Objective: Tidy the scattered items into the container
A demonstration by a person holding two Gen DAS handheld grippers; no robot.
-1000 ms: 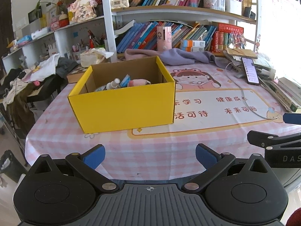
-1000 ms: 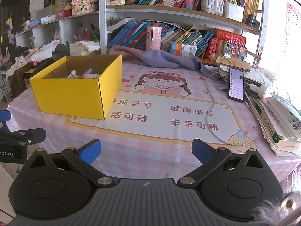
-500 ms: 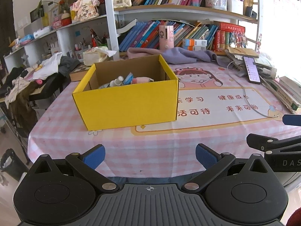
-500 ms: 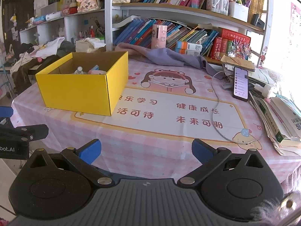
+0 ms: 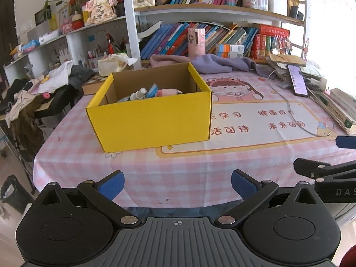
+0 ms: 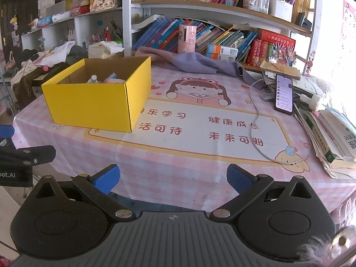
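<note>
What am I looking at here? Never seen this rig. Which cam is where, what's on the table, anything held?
No robot arm: a person carries a hand-held gripper in each hand, each with a fisheye camera looking out along its two blue-tipped fingers. One picture comes from the left hand-held gripper, the other from the right hand-held gripper. Both are open and hold nothing. On the pink checked tablecloth stands a yellow box with small bottles and tubes inside; a phone and white cable lie to the right.
</note>
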